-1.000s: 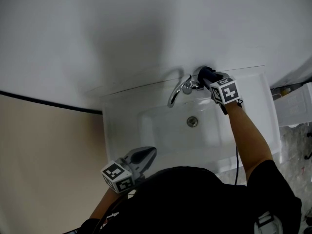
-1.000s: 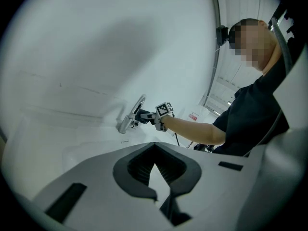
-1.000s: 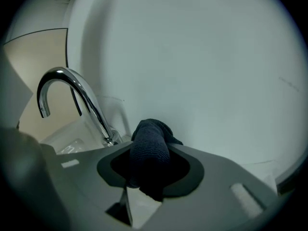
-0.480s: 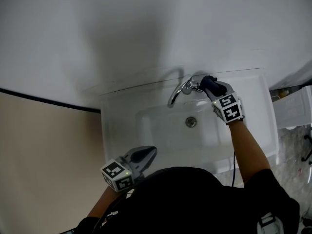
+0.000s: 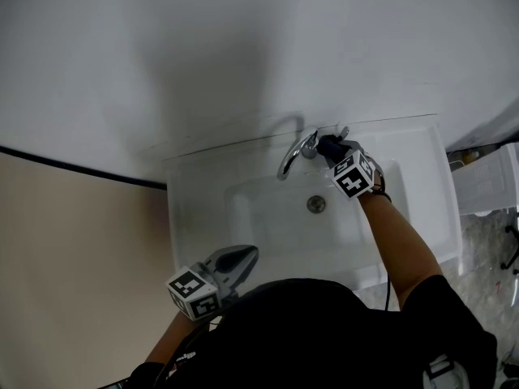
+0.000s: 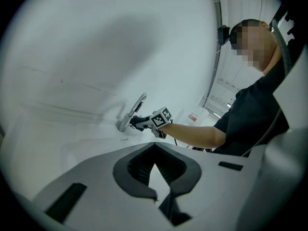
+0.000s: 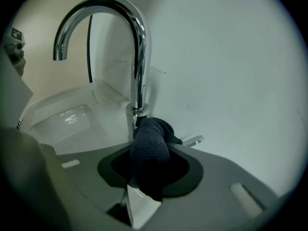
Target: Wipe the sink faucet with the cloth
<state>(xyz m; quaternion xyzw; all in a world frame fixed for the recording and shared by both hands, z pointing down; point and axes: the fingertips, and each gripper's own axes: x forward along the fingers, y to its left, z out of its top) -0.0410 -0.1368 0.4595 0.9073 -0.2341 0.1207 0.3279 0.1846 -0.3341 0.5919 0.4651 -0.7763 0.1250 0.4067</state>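
Cloth (image 7: 150,150) is clamped in the right gripper (image 5: 328,147) and pressed against the faucet (image 7: 137,57) base, arm outstretched. The left gripper (image 5: 250,254) is held closed, empty, by the sink (image 5: 422,177) front; a white wall (image 5: 243,39) is seen behind.

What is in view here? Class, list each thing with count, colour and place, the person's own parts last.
sink: one, white, against the wall
faucet: one, chrome, curved, at the sink's back
drain: one, metal, basin middle
cloth: one, dark, pressed against the faucet base
basket: one, white, right of the sink
left gripper: one, grey, shut, empty, near the sink's front
right gripper: one, grey, shut on the cloth, by the faucet
shirt: one, black, bottom edge
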